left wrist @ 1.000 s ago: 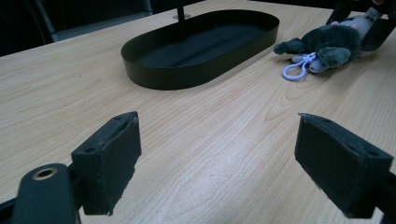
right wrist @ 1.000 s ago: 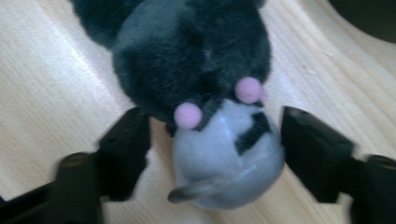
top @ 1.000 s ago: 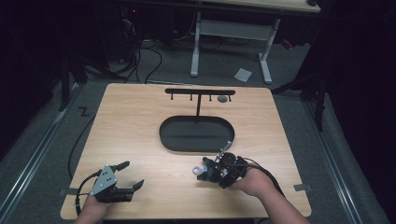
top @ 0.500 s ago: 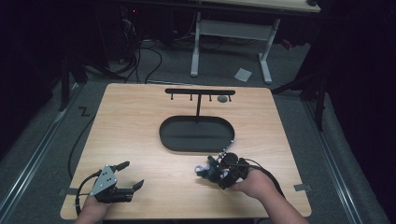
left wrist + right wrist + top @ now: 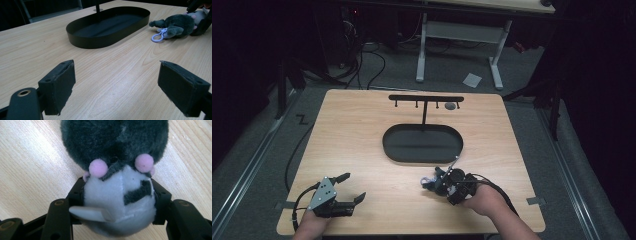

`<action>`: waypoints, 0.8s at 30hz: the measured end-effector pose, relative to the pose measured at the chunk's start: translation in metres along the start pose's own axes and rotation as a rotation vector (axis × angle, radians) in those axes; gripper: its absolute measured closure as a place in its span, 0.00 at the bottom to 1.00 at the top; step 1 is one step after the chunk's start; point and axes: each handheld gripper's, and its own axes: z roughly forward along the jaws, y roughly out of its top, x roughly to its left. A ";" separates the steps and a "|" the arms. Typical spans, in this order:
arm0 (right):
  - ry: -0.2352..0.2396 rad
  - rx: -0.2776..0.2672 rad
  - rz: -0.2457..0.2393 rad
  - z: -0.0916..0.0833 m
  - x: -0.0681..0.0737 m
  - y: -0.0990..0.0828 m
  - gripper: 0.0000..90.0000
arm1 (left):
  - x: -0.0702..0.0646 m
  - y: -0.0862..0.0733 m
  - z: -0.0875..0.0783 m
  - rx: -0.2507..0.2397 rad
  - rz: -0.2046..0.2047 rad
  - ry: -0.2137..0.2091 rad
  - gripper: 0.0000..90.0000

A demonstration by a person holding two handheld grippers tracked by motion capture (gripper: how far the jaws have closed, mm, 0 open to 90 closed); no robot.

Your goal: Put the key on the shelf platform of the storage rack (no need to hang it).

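Your right tongs point(image 5: 117, 202) are clamped on the plush toy's point(image 5: 117, 170) pale head, toy lying on the worktop point(image 5: 362, 150) just in front of the oval black tray point(image 5: 422, 145). Left tongs point(image 5: 125, 85) spread apart, idle. Likely next: lift it and hang its lilac loop point(image 5: 158, 37) on the hook rack point(image 5: 426, 98).

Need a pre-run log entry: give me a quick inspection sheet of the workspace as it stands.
Surface: wooden table, bare wood around the items.
Job's things: black oval tray mid-table; T-shaped hook rack rising at its far side; plush toy, dark grey with a pale head, pink cheeks and a lilac loop, lying on the wood near the tray.
Clutter: nothing seen on the table.
Grippers: left gripper open, resting near the front edge; right gripper shut on the plush toy's head.
Cables: one trails from each gripper; more on the floor beyond.
Surroundings: dark room, grey carpet, white-legged desk behind.
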 end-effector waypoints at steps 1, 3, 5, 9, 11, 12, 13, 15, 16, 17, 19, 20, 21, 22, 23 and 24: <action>0.000 -0.001 0.005 -0.002 -0.001 0.000 0.51 | 0.000 0.000 0.000 0.000 0.002 0.002 0.17; 0.003 -0.016 0.020 -0.006 -0.002 -0.001 0.51 | -0.001 0.000 0.000 0.001 0.004 0.003 0.17; 0.009 -0.027 0.038 -0.011 -0.003 -0.001 0.51 | 0.000 0.000 0.000 0.002 0.002 0.003 0.17; 0.004 -0.061 0.077 -0.026 -0.005 -0.003 0.51 | 0.000 0.000 -0.001 -0.008 -0.005 0.009 0.17; 0.003 -0.066 0.103 -0.032 -0.007 -0.004 0.51 | 0.001 0.000 -0.001 -0.009 -0.008 0.007 0.17; 0.000 -0.066 0.119 -0.035 -0.009 -0.004 0.51 | 0.001 0.000 -0.001 -0.010 -0.007 0.005 0.17; -0.007 -0.073 0.127 -0.038 -0.011 -0.005 0.51 | 0.001 0.000 -0.001 -0.011 -0.004 0.002 0.17; -0.015 -0.087 0.154 -0.044 -0.014 -0.006 0.52 | 0.000 0.000 0.000 -0.009 0.002 -0.006 0.17; -0.016 -0.087 0.213 -0.048 -0.014 -0.007 0.52 | 0.001 0.000 0.000 -0.005 0.002 -0.009 0.17; -0.018 -0.100 0.198 -0.051 -0.019 -0.008 0.52 | 0.001 0.000 0.001 -0.002 -0.002 -0.011 0.17; -0.023 -0.096 0.238 -0.056 -0.021 -0.009 0.52 | 0.003 0.001 0.003 0.002 -0.011 -0.013 0.17; -0.018 -0.095 0.247 -0.059 -0.023 -0.011 0.52 | 0.004 0.001 0.004 0.010 -0.015 -0.015 0.17; -0.021 -0.092 0.254 -0.062 -0.026 -0.013 0.52 | 0.004 0.002 0.004 0.011 -0.018 -0.016 0.17; -0.027 -0.089 0.259 -0.065 -0.028 -0.014 0.52 | 0.005 0.002 0.004 0.009 -0.018 -0.016 0.17; -0.030 -0.086 0.273 -0.068 -0.029 -0.015 0.52 | 0.005 0.001 0.004 0.008 -0.018 -0.017 0.17; -0.038 -0.085 0.276 -0.071 -0.032 -0.017 0.52 | 0.005 0.001 0.004 0.008 -0.018 -0.017 0.17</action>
